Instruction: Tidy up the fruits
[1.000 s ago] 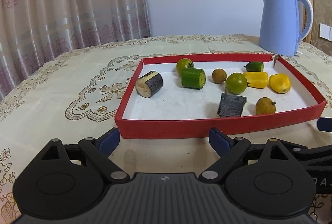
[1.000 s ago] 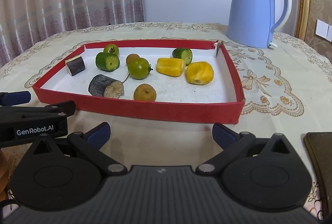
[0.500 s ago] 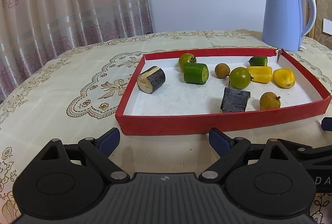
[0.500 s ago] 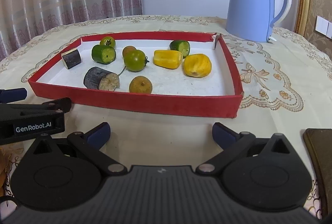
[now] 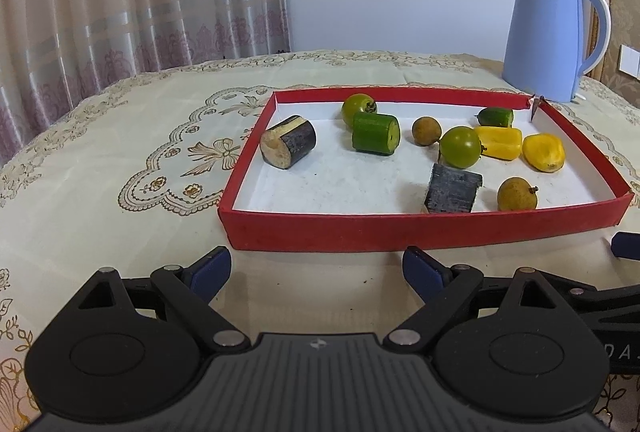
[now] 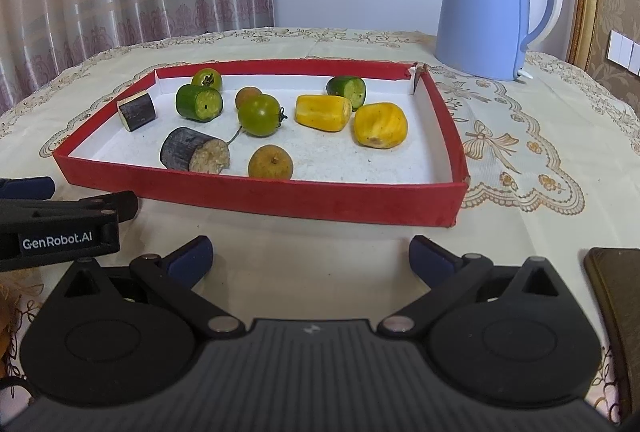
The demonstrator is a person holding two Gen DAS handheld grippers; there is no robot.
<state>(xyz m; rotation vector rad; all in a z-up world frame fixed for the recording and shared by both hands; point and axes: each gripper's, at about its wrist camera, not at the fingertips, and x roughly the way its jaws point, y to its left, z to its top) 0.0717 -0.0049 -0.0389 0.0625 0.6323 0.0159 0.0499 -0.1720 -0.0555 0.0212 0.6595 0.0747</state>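
A shallow red tray [image 5: 424, 228] [image 6: 296, 198] on the table holds several pieces: two dark cut cylinders [image 5: 289, 146] [image 6: 195, 150], green tomatoes [image 5: 460, 147] [image 6: 259, 115], green cucumber chunks [image 5: 376, 133] [image 6: 199, 103], yellow pieces [image 5: 543, 152] [image 6: 380, 125] and brown longans [image 5: 517, 194] [image 6: 270, 162]. My left gripper [image 5: 316, 266] is open and empty, just short of the tray's near wall. My right gripper [image 6: 310, 252] is open and empty, also in front of the tray. The left gripper's side shows in the right wrist view [image 6: 60, 228].
A light blue electric kettle [image 5: 548, 36] [image 6: 490, 4] stands behind the tray's far right corner. A dark flat object [image 6: 616, 312] lies at the right edge. An embroidered cream tablecloth [image 5: 120, 160] covers the table. Curtains hang behind on the left.
Both grippers have risen and tilted a little, so the tray sits slightly lower and nearer in both views. Nothing in the tray has moved. Both grippers stay open.
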